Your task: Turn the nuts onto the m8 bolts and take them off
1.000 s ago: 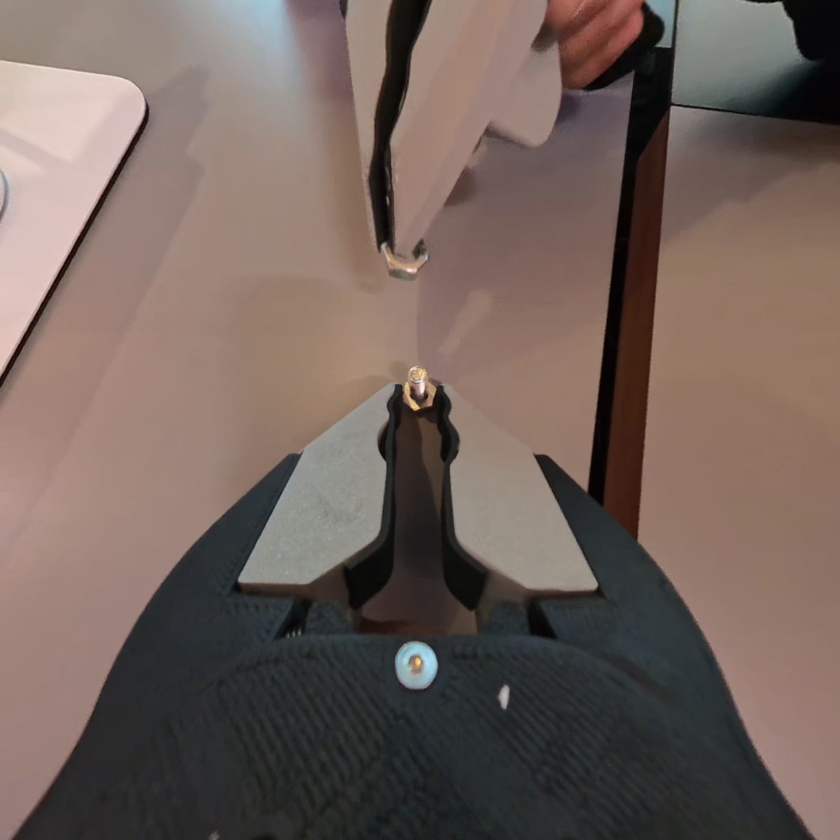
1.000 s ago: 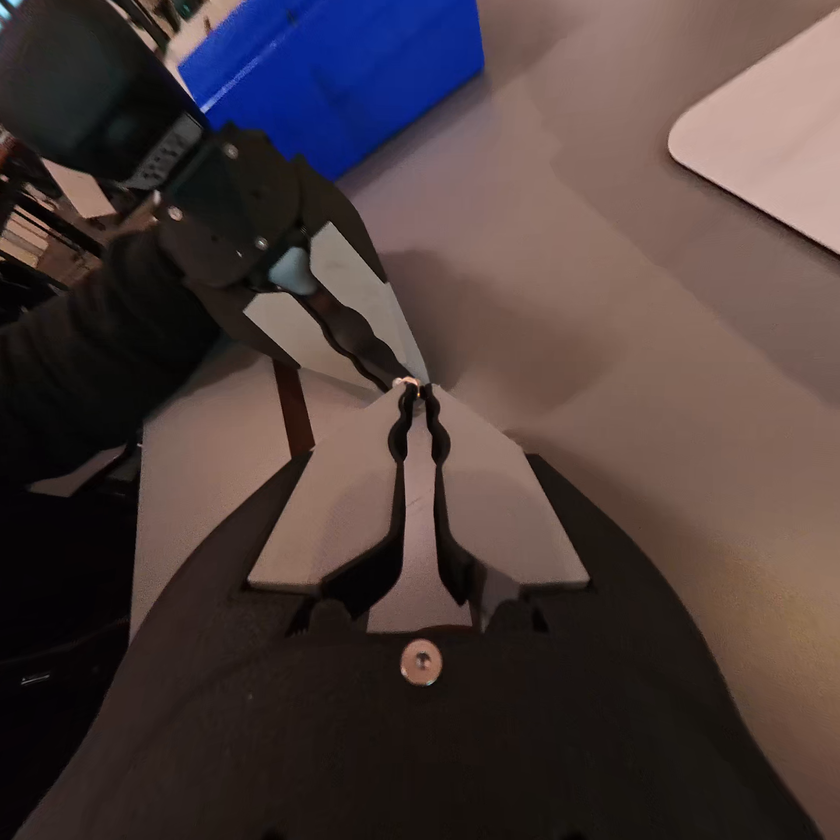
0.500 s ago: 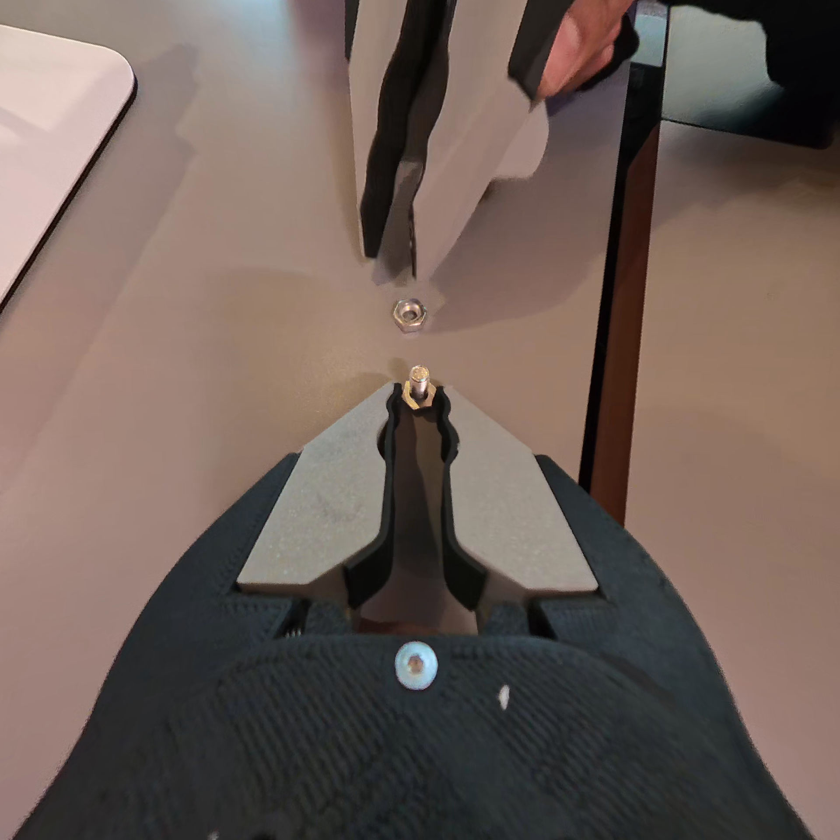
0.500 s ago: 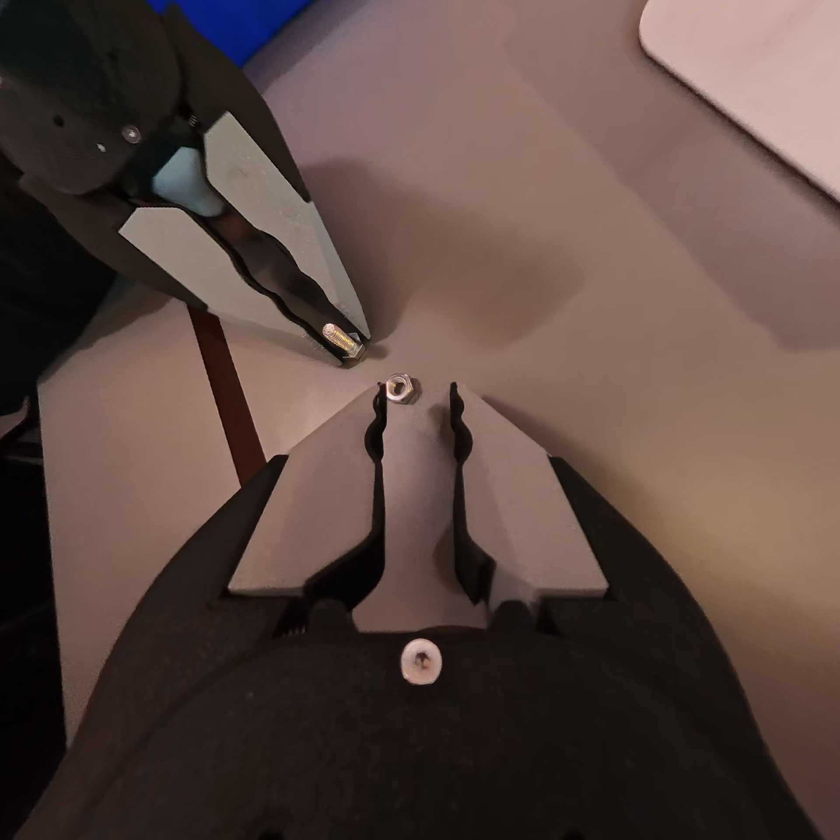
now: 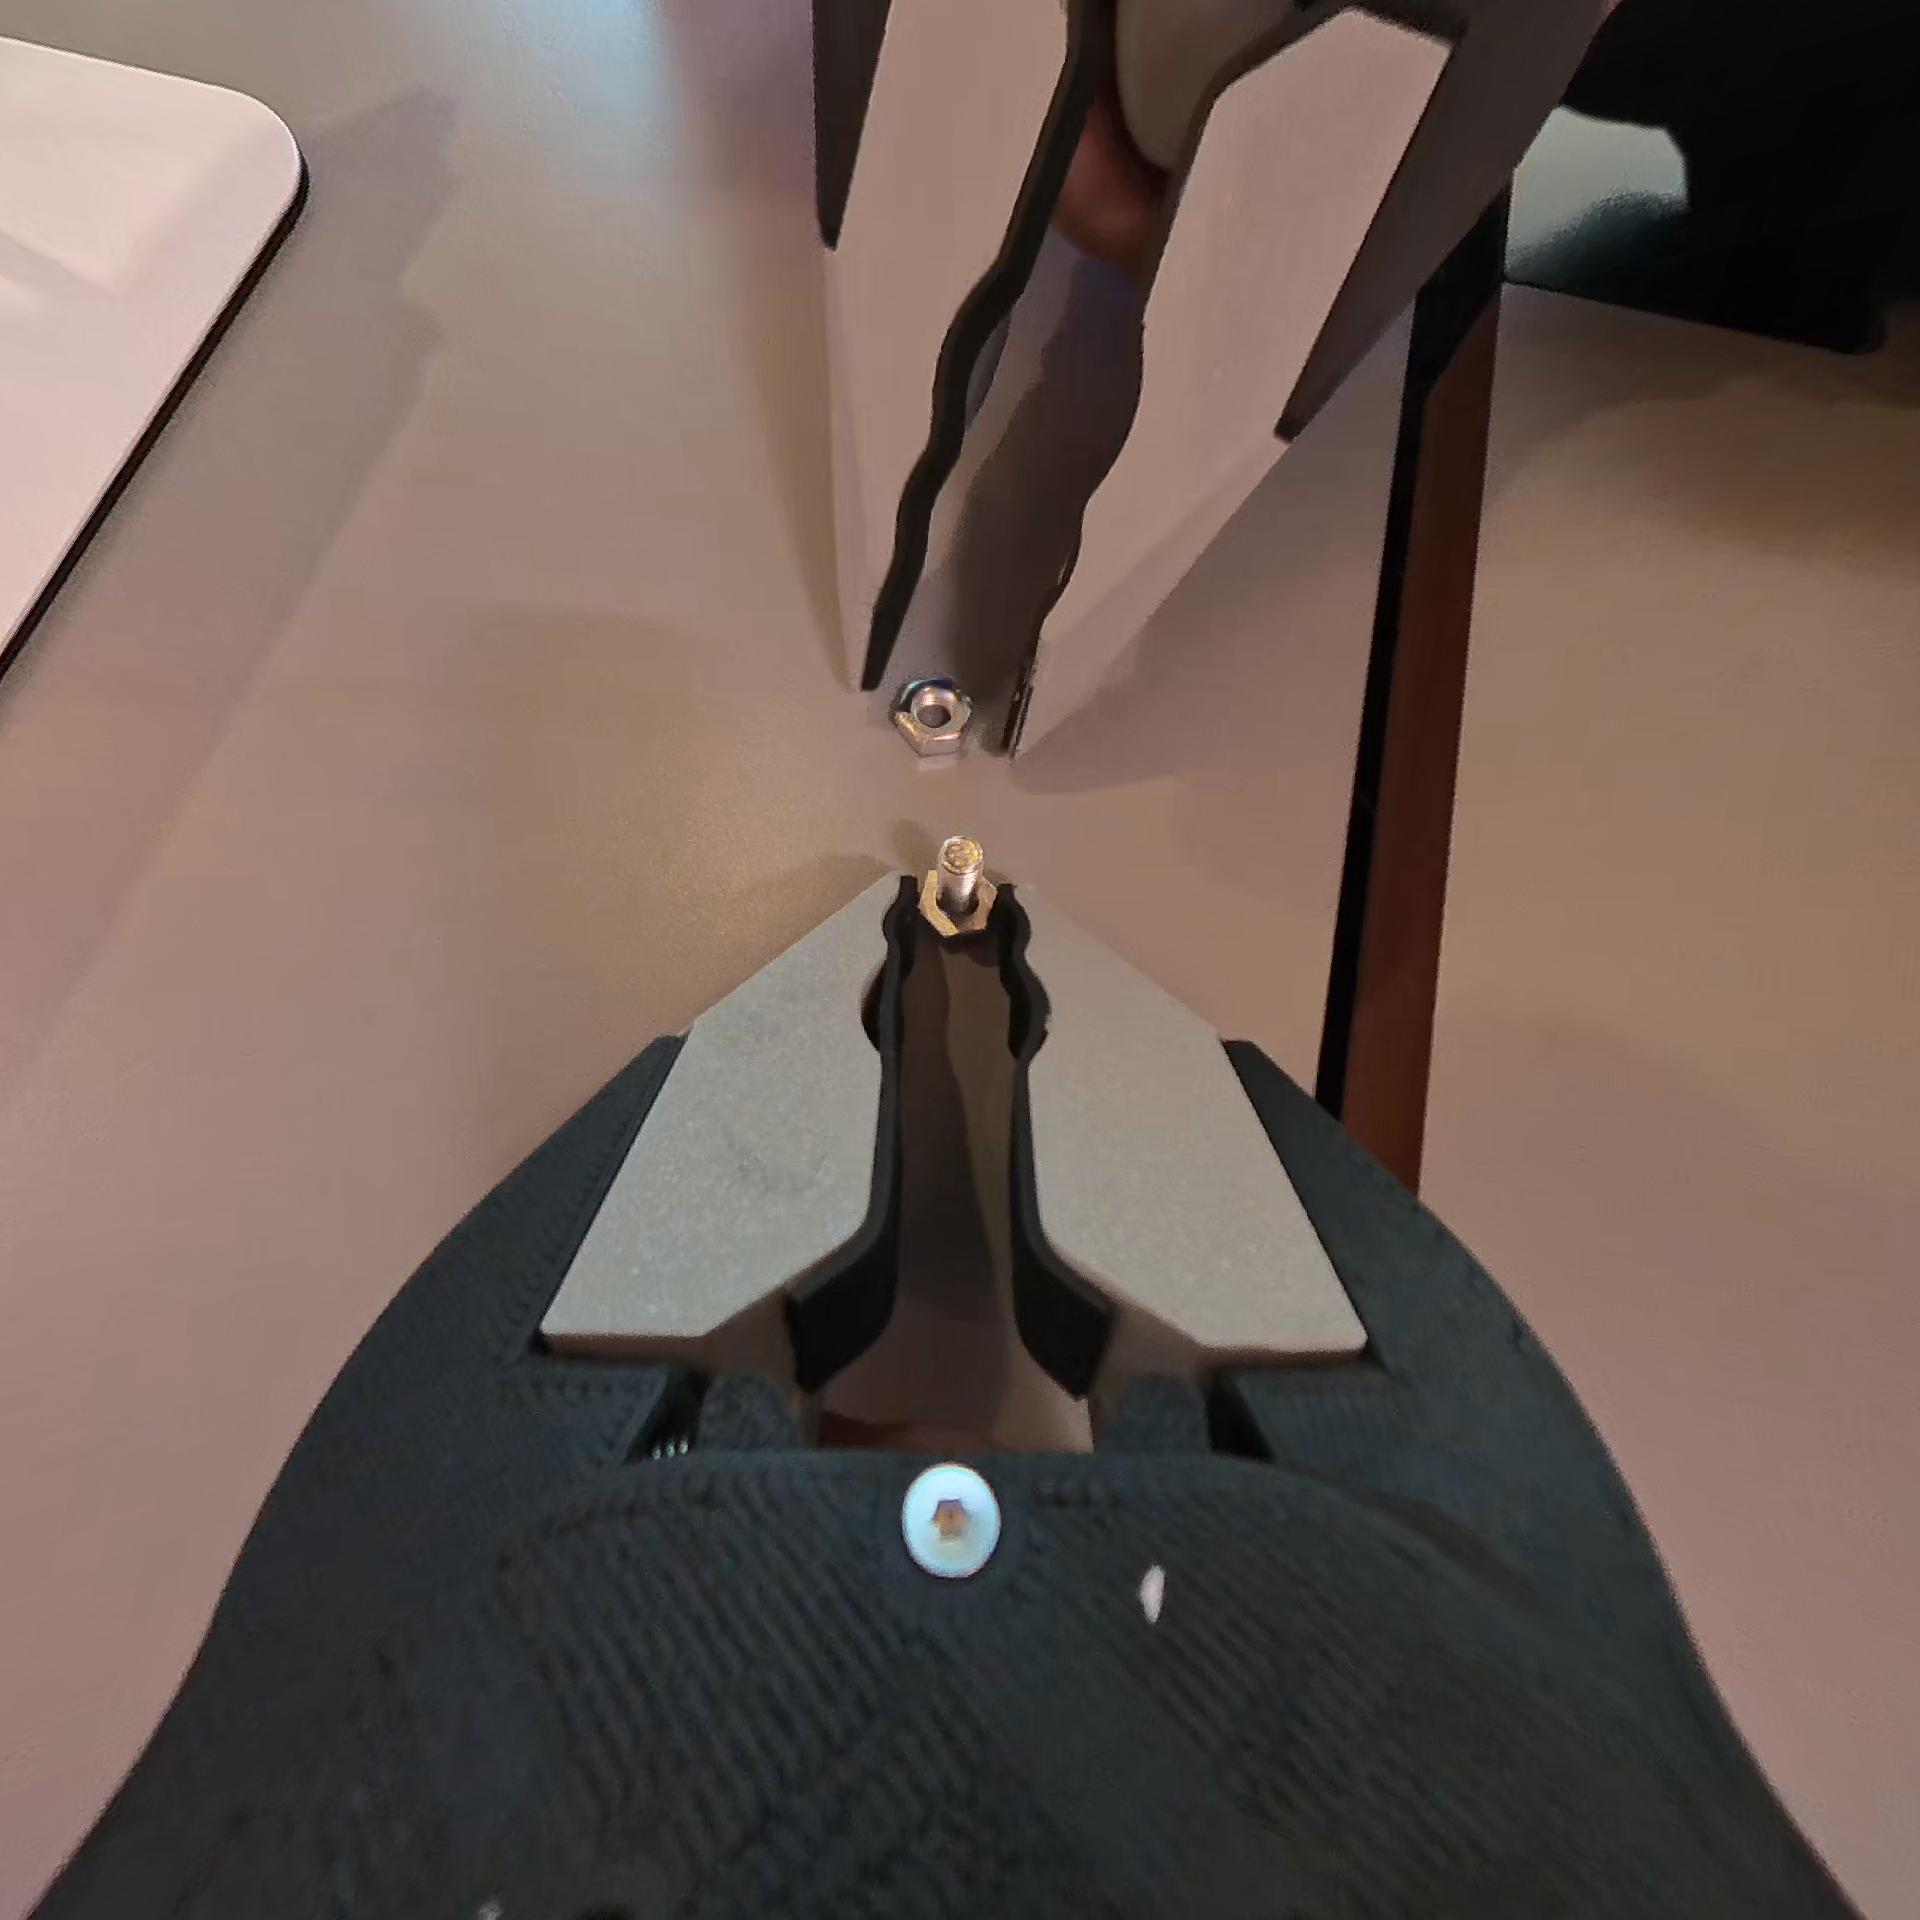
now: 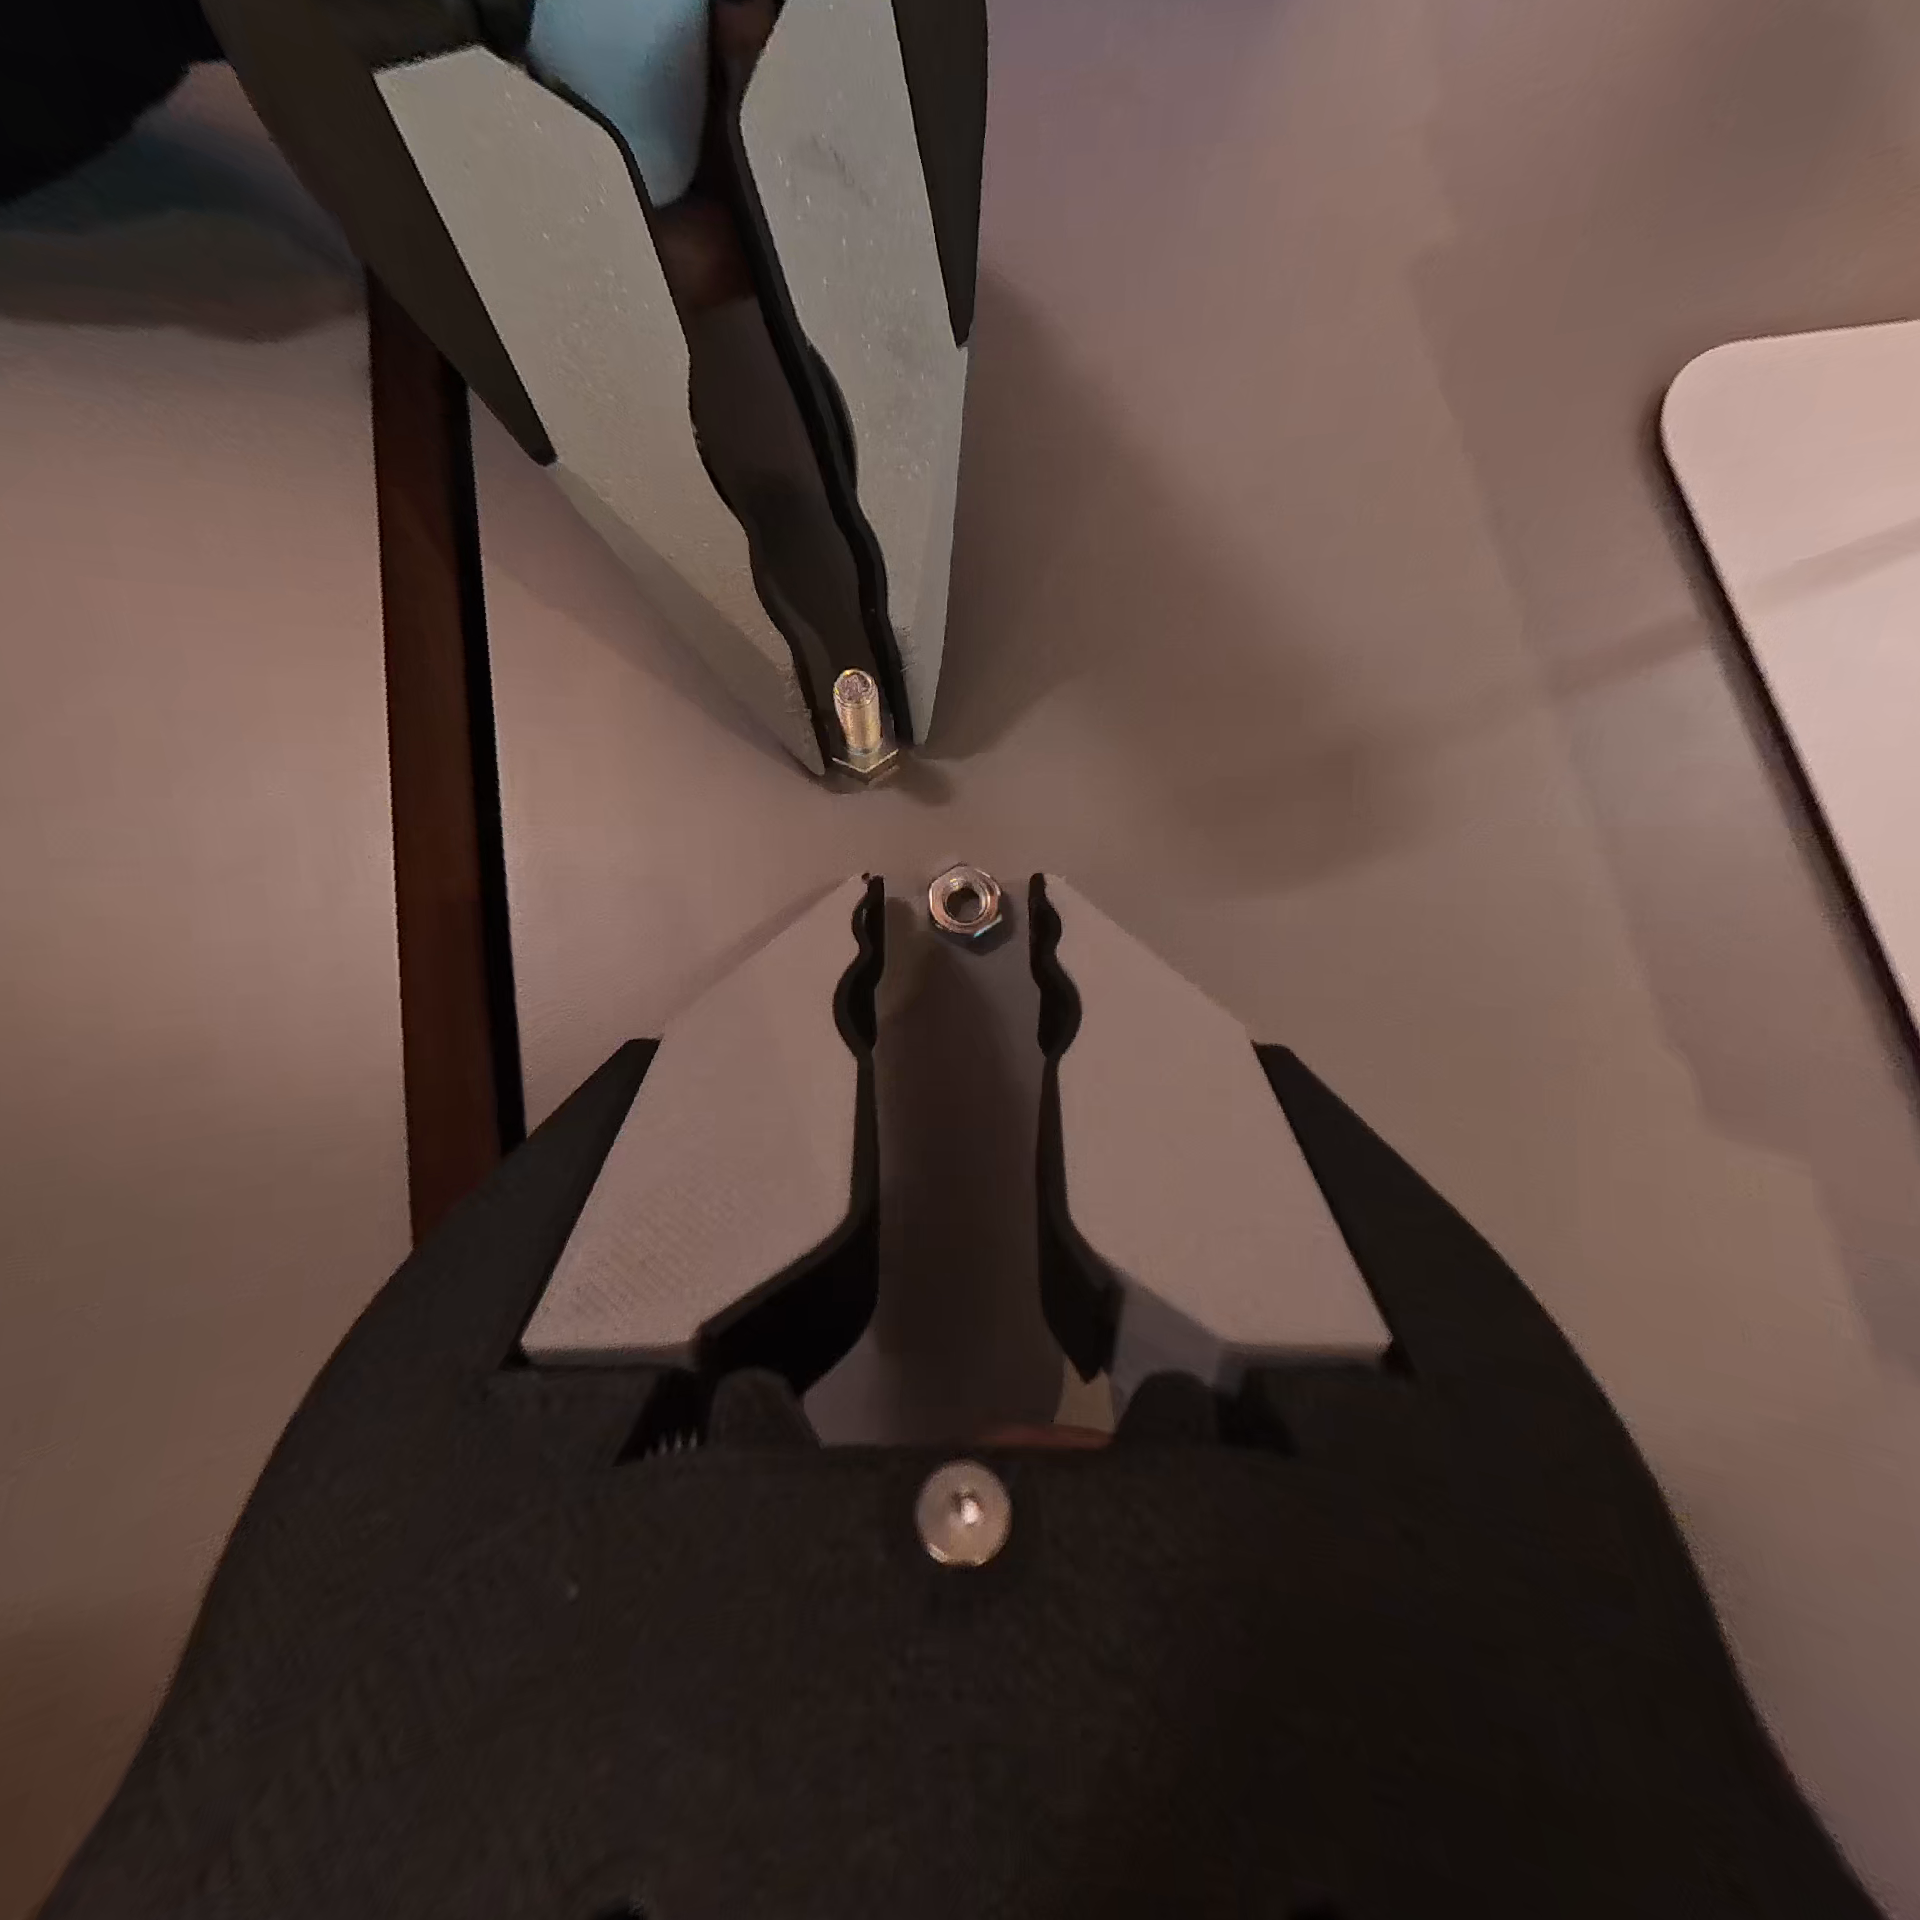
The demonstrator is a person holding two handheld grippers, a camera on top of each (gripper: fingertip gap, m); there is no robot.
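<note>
Gripping: left gripper (image 5: 961,902) clamped on the head of a bolt (image 5: 958,871), threaded end up, bare of any nut.
Right gripper (image 6: 951,883): fingers spread apart, empty, straddling the nut (image 6: 963,906).
Nut: lying flat and loose on the table (image 6: 1299,623), just beside the bolt, not touching it.
Progress: nut appears off the bolt; whether a further threading round is due cannot be told.
Edge of scene: pale mat (image 6: 1808,540), well apart.

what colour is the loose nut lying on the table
Silver; the nut shows best in the right wrist view.
</note>
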